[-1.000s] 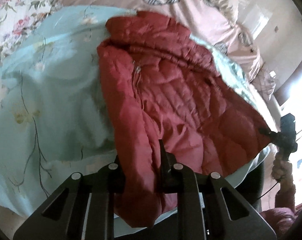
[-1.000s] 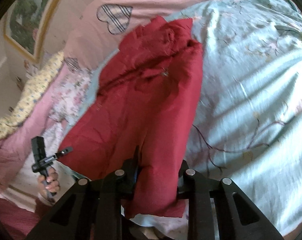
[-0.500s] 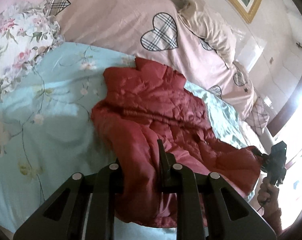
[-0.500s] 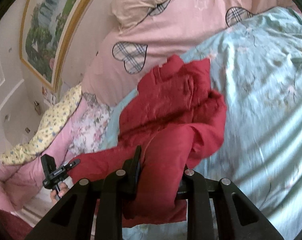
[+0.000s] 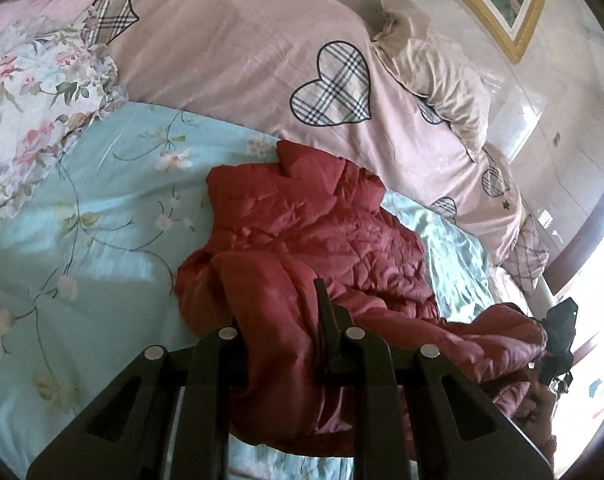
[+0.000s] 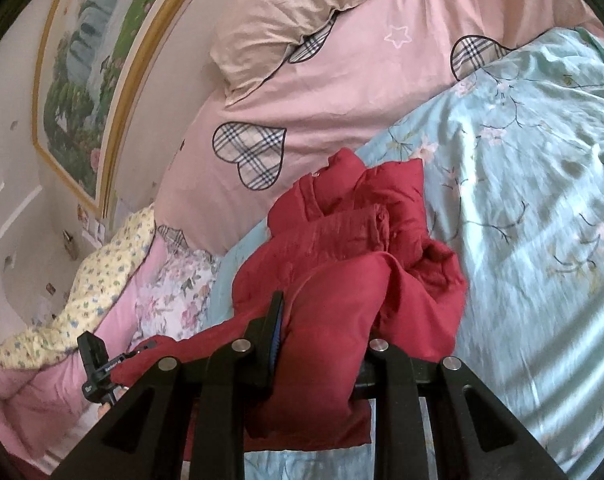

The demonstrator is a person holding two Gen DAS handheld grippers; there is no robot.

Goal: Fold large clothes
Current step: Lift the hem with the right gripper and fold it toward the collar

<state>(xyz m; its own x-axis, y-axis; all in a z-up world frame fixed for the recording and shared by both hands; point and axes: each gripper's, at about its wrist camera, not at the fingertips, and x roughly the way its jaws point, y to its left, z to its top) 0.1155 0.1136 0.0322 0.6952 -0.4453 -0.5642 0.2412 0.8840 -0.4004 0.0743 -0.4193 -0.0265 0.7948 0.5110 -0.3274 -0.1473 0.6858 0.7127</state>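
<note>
Your left gripper [image 5: 280, 316] held the red jacket's [image 5: 318, 236] hem. Your right gripper [image 6: 322, 320] clamped it too, the collar bunched at twelve o'clock on the bed [image 6: 542, 184].

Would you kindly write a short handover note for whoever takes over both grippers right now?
Left gripper: shut on one corner of the red jacket's near hem.
Right gripper: shut on the other hem corner.
Jacket: on the light blue quilt, collar end lying towards the pink heart-print bedding, hem end raised off the quilt and bunching over the middle.
Done: both hem corners gripped and lifted.
Left: lay the hem over towards the collar, let go, smooth, then probably make any further fold.
</note>
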